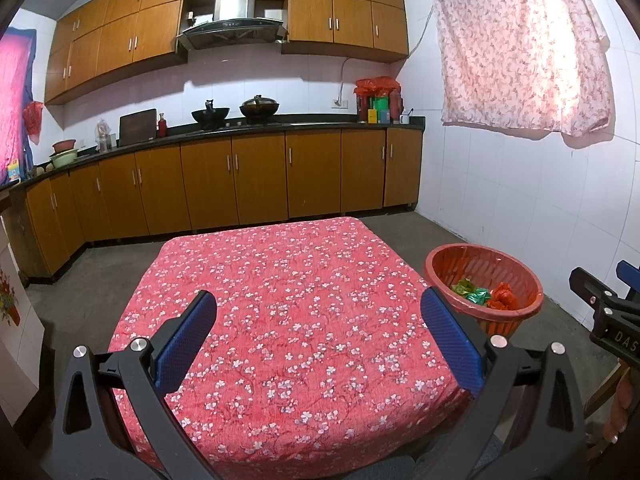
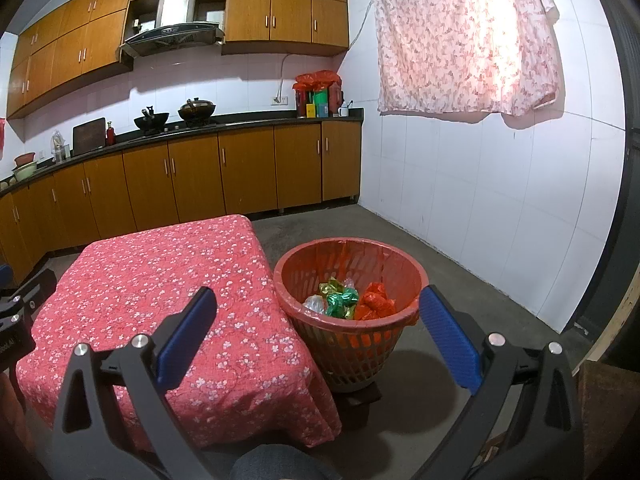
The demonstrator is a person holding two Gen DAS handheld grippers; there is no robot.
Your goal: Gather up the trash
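Note:
A red plastic waste basket (image 2: pixel 414 276) (image 1: pixel 434 262) stands on the floor at the right side of a low table covered with a red flowered cloth (image 1: pixel 288 320) (image 2: pixel 160 288). Inside lie crumpled wrappers: a green one (image 2: pixel 340 302) (image 1: pixel 476 295), a red one (image 2: pixel 374 302) (image 1: pixel 505 297), a gold one (image 2: pixel 331 286) and a clear one (image 2: pixel 314 304). My left gripper (image 1: pixel 320 308) hangs open above the near part of the cloth with nothing between its fingers. My right gripper (image 2: pixel 318 308) is open and empty just in front of the basket.
Wooden kitchen cabinets (image 1: pixel 240 184) and a dark counter with woks (image 1: pixel 259 106) run along the far wall. A white tiled wall (image 2: pixel 480 200) with a flowered curtain (image 2: pixel 468 36) is on the right. Grey concrete floor (image 2: pixel 440 400) surrounds the basket.

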